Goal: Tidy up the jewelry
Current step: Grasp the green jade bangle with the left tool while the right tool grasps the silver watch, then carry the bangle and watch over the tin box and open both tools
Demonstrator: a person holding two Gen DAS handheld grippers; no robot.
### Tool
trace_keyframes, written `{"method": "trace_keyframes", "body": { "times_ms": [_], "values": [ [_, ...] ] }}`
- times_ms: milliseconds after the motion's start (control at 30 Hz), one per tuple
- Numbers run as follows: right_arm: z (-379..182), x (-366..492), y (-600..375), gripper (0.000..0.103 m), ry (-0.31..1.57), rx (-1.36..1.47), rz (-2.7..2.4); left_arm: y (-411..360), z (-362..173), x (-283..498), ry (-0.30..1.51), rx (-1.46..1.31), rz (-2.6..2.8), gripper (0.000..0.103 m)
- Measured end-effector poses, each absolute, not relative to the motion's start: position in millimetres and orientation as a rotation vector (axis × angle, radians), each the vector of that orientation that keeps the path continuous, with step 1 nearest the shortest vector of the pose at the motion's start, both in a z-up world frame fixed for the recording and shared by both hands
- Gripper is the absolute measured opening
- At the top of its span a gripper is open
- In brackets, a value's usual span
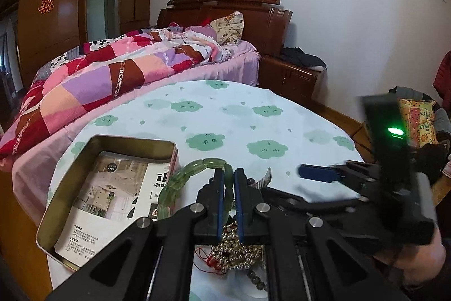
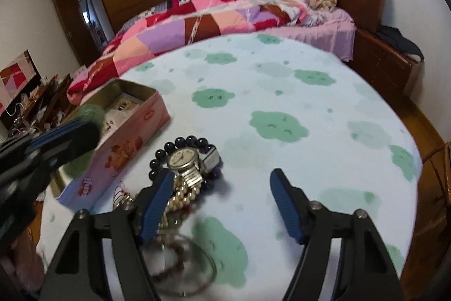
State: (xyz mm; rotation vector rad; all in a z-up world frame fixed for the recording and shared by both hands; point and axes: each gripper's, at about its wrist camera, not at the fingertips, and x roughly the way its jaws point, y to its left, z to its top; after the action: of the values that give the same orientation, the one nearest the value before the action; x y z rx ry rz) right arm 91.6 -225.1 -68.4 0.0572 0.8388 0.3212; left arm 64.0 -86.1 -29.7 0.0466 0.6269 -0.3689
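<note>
My left gripper (image 1: 229, 174) is shut on a green jade bead bracelet (image 1: 180, 179), held above the table beside the open tin box (image 1: 110, 188). Below it lies a jewelry pile with gold bead strands (image 1: 236, 247). In the right wrist view my right gripper (image 2: 222, 177) is open and empty, just above the same pile: a silver wristwatch (image 2: 184, 158), a dark bead bracelet (image 2: 180, 144), gold beads (image 2: 180, 196) and a thin bangle (image 2: 197, 267). The tin (image 2: 129, 126) stands left of the pile. The left gripper (image 2: 56, 137) with the blurred green bracelet (image 2: 90, 112) is at far left.
The round table has a pale cloth with green clouds (image 2: 276, 126). The tin holds a printed leaflet (image 1: 112, 193). A bed with a patchwork quilt (image 1: 98, 81) stands behind the table, a wooden nightstand (image 1: 290, 75) to its right. My right gripper also shows in the left wrist view (image 1: 318, 174).
</note>
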Motion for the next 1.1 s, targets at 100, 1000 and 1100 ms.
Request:
{"method": "trace_keyframes", "body": {
  "times_ms": [100, 1000, 1100],
  "values": [
    [-81, 111, -222, 0.036, 0.912, 0.115, 0.369, -83, -31, 65, 0.632, 0.034, -0.368, 0.006],
    [20, 96, -210, 0.006, 0.705, 0.155, 0.543, -47, 6, 53, 0.550, -0.044, -0.348, 0.006],
    [32, 98, -206, 0.006, 0.684, 0.140, 0.555, -40, 13, 56, 0.542, -0.049, -0.339, 0.006]
  ]
}}
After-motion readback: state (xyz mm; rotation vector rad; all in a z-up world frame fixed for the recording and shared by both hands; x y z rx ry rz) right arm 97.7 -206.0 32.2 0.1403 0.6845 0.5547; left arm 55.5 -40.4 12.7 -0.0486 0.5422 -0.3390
